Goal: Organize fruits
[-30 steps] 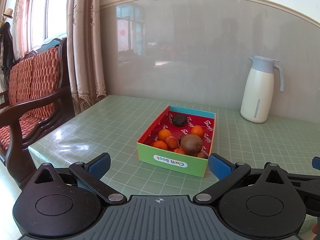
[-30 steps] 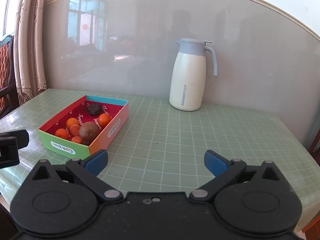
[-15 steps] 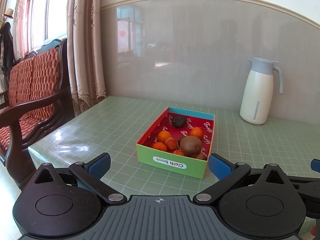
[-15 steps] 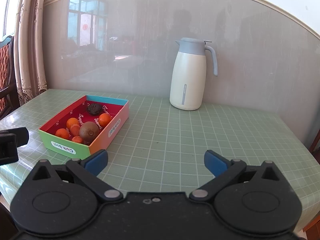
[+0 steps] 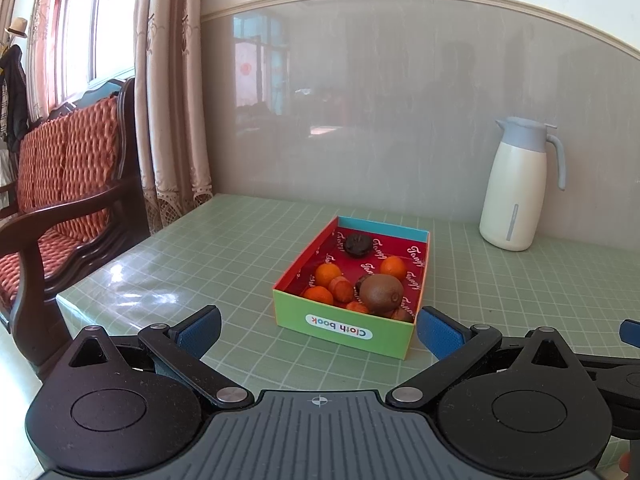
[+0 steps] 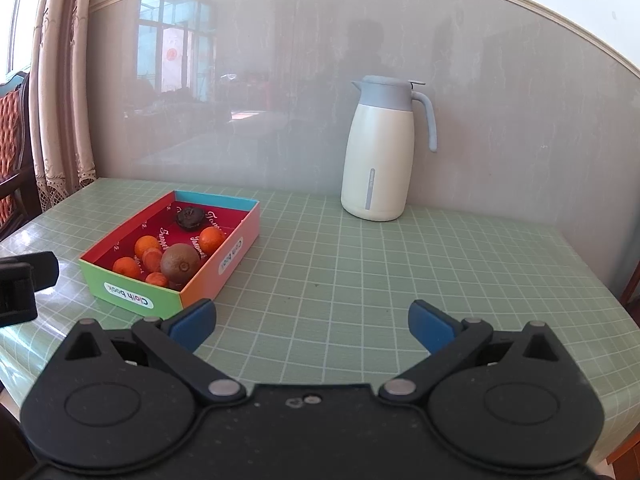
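Note:
A colourful cardboard box (image 5: 340, 330) marked "Cloth book" stands on the green checked table. It holds a brown kiwi (image 5: 381, 293), several small oranges (image 5: 327, 273) and a dark fruit (image 5: 357, 245) at its far end. The box also shows in the right wrist view (image 6: 132, 296), with the kiwi (image 6: 180, 266) inside. My left gripper (image 5: 318, 330) is open and empty, just in front of the box's near wall. My right gripper (image 6: 312, 322) is open and empty, over bare table to the right of the box.
A white jug with a grey lid (image 5: 516, 188) stands by the back wall at the right, also in the right wrist view (image 6: 380, 152). A wooden chair with a red cushion (image 5: 52, 184) and curtains (image 5: 172, 112) are left of the table. The left gripper's body (image 6: 20, 284) shows at the left edge.
The left gripper has drawn back slightly from the box. The right gripper has barely moved. Both stay open.

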Demonstrator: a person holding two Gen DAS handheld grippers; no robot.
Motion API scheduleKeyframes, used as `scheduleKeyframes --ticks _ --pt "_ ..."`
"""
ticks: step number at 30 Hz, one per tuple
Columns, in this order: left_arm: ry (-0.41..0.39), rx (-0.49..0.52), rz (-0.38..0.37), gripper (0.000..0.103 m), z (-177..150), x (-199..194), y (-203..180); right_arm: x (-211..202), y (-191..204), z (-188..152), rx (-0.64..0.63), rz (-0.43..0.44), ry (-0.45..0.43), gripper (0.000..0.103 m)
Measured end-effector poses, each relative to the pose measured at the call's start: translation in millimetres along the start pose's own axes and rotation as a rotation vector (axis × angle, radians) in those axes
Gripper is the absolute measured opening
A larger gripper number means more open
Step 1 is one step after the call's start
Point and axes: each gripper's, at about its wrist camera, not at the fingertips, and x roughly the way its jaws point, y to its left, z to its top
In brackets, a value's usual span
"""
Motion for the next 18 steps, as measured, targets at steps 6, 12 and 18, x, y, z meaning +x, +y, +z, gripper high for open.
scheduleKeyframes --ticks 6,12,18 --pt "0.0 0.0 0.0 0.103 -0.1 0.0 0.0 0.4 -0.4 0.0 -0.001 0.002 0.001 0.103" --pt "-0.001 0.002 0.001 0.103 0.4 1.9 -0.1 5.3 0.0 0.6 0.0 0.004 0.007 0.103" --pt "-0.017 0.018 0.008 0.103 0.9 7.4 -3.2 12.8 0.9 -0.1 0.003 0.007 0.017 0.103"
